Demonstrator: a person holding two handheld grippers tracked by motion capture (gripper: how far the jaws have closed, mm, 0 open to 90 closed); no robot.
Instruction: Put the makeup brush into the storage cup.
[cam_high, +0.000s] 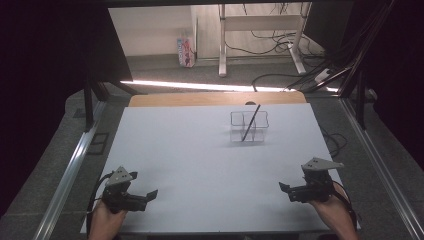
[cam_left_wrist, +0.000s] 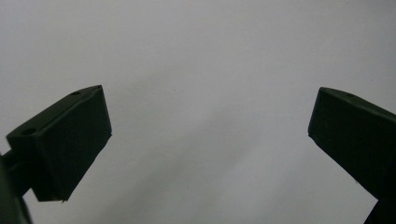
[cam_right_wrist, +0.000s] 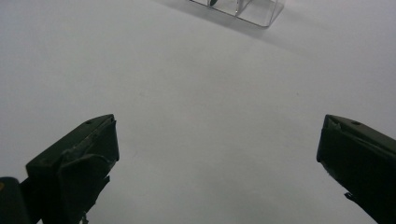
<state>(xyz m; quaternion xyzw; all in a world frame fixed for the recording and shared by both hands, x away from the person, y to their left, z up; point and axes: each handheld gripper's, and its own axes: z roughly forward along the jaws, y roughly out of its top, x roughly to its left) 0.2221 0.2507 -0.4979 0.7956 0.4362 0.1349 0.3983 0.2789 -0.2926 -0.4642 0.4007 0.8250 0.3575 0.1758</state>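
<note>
A clear plastic holder with compartments (cam_high: 249, 127) stands on the white table (cam_high: 200, 160), right of centre and towards the back. A dark pen (cam_high: 251, 123) leans inside it, its top tilted to the right. My left gripper (cam_high: 150, 196) rests near the front left corner, open, with bare table between its jaws (cam_left_wrist: 210, 140). Over at the front right, my right gripper (cam_high: 284, 189) is open too and holds nothing. In the right gripper view the holder's base (cam_right_wrist: 247, 8) shows at the top edge, far ahead of the right gripper (cam_right_wrist: 217, 149).
Metal frame rails (cam_high: 70, 170) run along both sides of the table. Beyond the far edge are a strip of wooden board (cam_high: 215, 98), floor cables (cam_high: 280, 80) and desk legs (cam_high: 222, 45). Dark curtains hang on both sides.
</note>
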